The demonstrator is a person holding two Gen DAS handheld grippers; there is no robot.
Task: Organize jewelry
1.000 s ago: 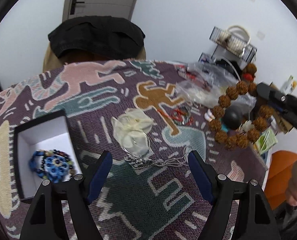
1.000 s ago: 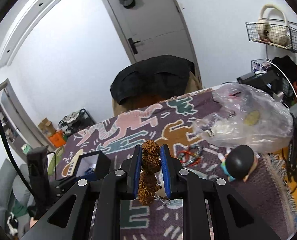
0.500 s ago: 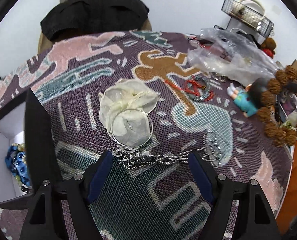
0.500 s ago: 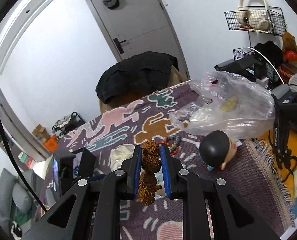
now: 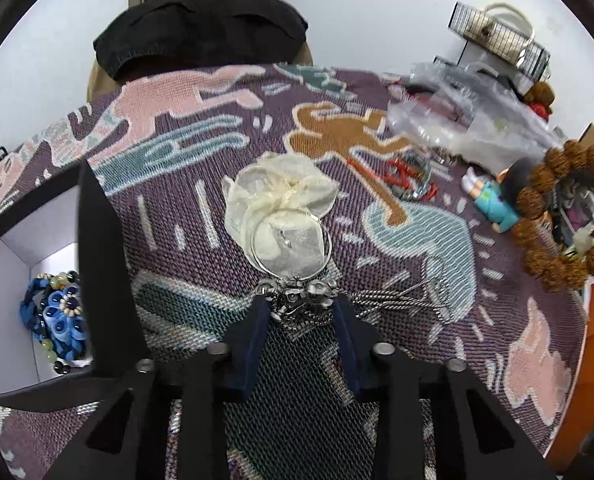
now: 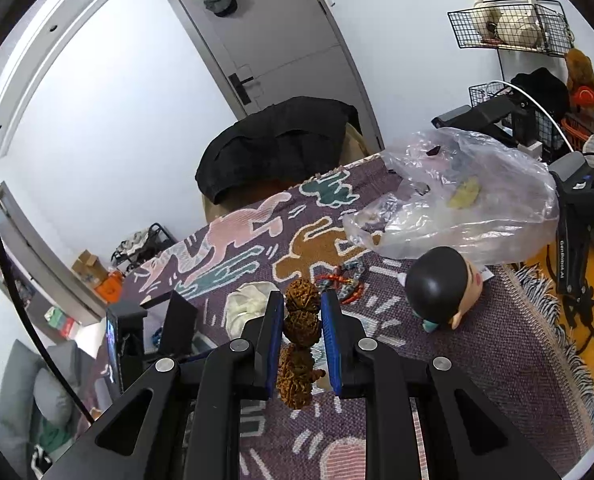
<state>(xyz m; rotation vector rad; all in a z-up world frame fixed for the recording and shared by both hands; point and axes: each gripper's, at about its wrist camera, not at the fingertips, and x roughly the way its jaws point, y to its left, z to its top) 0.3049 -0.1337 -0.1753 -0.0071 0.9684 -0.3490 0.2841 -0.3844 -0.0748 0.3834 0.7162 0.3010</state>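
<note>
A silver chain piece [image 5: 297, 294] with ball ends lies on the patterned rug [image 5: 417, 240], just below a thin silver hoop [image 5: 329, 240] resting on a cream gauze pouch [image 5: 281, 196]. My left gripper [image 5: 301, 305] is closing, its blue pads pressed on that silver cluster, while the chain trails off to the right. At the left stands a black box [image 5: 97, 240] with a white inside that holds blue beaded bracelets [image 5: 57, 316]. My right gripper [image 6: 303, 304] is shut on a brown knobbly bead bracelet [image 6: 301, 320], which hangs above the rug and also shows as the bead loop [image 5: 557, 216].
A crumpled clear plastic bag [image 6: 457, 208] and a black-haired doll figure [image 6: 441, 284] lie at the rug's right side. Red and metal bead jewelry [image 5: 405, 176] sits near them. A chair draped in a black garment [image 5: 201, 28] stands behind the table.
My left gripper came down onto the silver chain piece and its wide-open jaws shut on it. The right gripper still holds the brown bracelet and has shifted slightly.
</note>
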